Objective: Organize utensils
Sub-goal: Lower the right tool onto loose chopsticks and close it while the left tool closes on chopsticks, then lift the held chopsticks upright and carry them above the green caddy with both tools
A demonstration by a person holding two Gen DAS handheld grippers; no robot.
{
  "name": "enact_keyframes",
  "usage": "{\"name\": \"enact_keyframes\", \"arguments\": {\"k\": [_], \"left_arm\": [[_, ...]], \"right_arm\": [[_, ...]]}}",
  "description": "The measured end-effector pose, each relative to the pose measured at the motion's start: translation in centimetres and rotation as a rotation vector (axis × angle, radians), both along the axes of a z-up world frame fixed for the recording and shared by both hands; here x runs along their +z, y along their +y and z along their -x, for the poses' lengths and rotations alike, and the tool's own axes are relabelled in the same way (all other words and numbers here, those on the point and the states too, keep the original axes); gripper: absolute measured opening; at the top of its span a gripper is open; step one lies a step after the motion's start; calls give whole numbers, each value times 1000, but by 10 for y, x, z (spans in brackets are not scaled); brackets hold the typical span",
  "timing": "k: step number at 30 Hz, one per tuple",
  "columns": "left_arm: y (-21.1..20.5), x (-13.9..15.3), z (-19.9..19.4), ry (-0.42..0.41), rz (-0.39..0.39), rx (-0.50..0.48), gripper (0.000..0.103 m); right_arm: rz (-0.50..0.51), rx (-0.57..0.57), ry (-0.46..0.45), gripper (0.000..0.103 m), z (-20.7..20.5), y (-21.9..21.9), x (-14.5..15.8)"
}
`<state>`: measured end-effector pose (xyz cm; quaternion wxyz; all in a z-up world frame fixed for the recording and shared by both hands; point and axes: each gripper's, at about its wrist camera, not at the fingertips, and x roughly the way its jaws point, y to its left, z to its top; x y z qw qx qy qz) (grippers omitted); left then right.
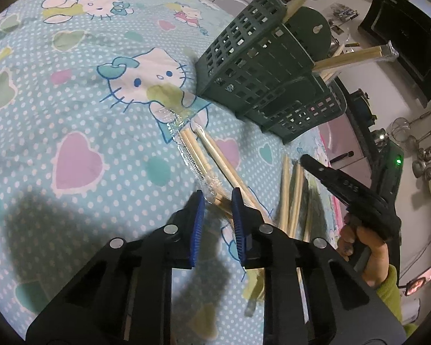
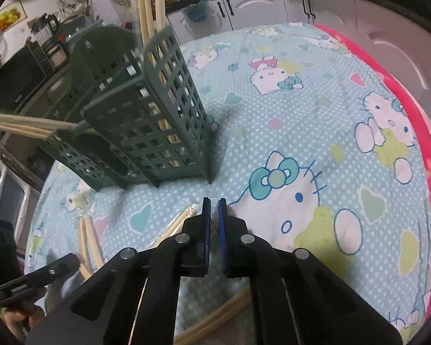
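Left gripper [image 1: 217,201], fingers clamped on a plastic-wrapped chopstick pack [image 1: 199,155] lying mid-cloth; loose chopsticks [image 1: 291,198] just right of it; green slotted utensil holder [image 2: 158,115] beyond, near the far edge; right gripper [image 2: 214,210], fingers nearly together, pinching wrapper film.

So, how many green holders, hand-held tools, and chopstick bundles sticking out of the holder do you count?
Green holder: 1
Tools: 2, left tool and right tool
Chopstick bundles in holder: 2
Total: 5
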<state>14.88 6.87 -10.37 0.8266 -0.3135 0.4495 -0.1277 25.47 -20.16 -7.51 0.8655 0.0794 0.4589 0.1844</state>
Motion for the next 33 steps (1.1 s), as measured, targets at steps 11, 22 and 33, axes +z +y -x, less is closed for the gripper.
{"name": "enact_keyframes", "arguments": {"k": [11,22,33], "left_arm": [[6,15,10,-57,25,-17,4],[10,55,27,-172,-21,-6,3],[7,98,41,-279,-71,23,2]], "right_arm": [[-54,5,-92,5,24,-10,40],[-101,28,-191,4,41,-17,85],[-165,96,-276,4,61,-14,123]]}}
